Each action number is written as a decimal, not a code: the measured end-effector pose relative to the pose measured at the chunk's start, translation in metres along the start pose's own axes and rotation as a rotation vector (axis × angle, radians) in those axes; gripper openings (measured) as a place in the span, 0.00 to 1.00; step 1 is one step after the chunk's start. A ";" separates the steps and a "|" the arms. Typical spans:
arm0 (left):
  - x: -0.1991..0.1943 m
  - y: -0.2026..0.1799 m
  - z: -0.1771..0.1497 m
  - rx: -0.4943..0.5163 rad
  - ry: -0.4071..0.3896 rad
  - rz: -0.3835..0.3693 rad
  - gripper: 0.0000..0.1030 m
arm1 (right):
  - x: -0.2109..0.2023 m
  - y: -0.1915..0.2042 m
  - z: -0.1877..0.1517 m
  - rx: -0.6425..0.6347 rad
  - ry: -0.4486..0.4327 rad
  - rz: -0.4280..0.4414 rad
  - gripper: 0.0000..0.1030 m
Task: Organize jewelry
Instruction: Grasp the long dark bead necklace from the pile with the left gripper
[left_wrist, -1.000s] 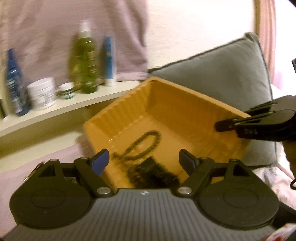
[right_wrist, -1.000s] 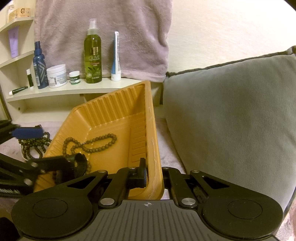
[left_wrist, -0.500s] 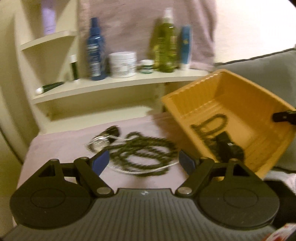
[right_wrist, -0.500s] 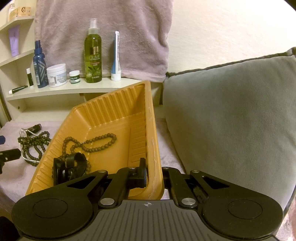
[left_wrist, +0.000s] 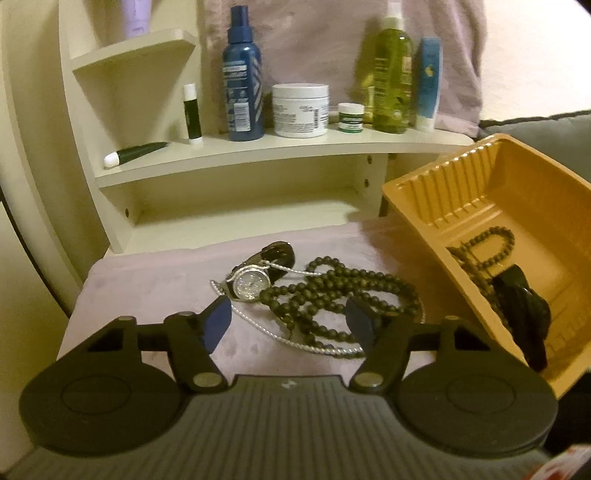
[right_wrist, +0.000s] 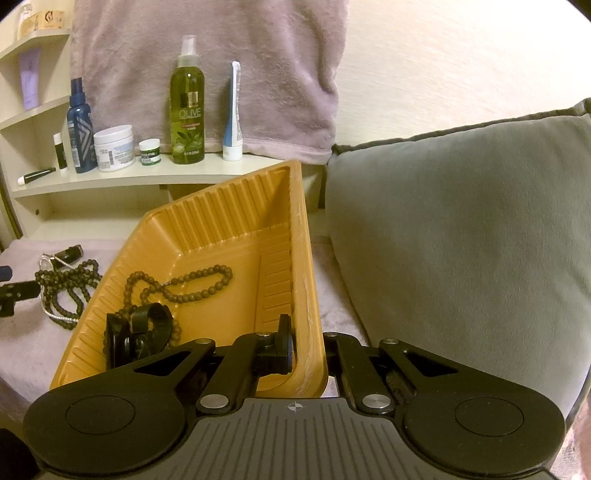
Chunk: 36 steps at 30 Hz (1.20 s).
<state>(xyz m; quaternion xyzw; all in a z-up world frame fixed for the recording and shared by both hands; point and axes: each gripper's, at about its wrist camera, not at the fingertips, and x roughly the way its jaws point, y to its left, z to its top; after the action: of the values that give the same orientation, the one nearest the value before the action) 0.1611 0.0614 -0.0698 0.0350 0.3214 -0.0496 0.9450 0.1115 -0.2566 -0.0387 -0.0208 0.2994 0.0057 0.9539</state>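
The right claw (right_wrist: 308, 350) was seen clamped on the near wall of the orange tray (right_wrist: 236, 206), lower centre of the right wrist view, the tray tilted up off the bed cover (left_wrist: 147, 291). Inside the tray a brown bead string (right_wrist: 192, 284) and a black watch (right_wrist: 142, 332) were seen, low left of the tray floor. The left claw (left_wrist: 290, 323) was seen with its jaws closing, not yet gripping; a pile of dark beads (left_wrist: 332, 291) lay on the cover between and beyond its blue pads (left_wrist: 218, 323). A silver chain (left_wrist: 295, 341) was tangled with the beads. A silver-faced watch (left_wrist: 251, 282) lay touching the pile, centre frame. Bottles and jars were seen on the shelf (left_wrist: 258, 151), upper frame.
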 end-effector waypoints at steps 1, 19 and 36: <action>0.002 0.000 0.002 -0.005 0.003 0.002 0.60 | 0.000 0.000 0.000 -0.001 0.001 -0.001 0.04; 0.043 0.001 0.008 -0.002 0.084 -0.010 0.46 | 0.004 -0.002 0.001 -0.005 0.010 -0.008 0.04; 0.055 0.002 0.005 -0.005 0.105 -0.045 0.22 | 0.005 -0.002 -0.001 -0.003 0.010 -0.010 0.04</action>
<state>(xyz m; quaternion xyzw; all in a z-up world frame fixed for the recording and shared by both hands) 0.2075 0.0594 -0.0993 0.0279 0.3715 -0.0680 0.9255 0.1153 -0.2591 -0.0421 -0.0239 0.3042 0.0014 0.9523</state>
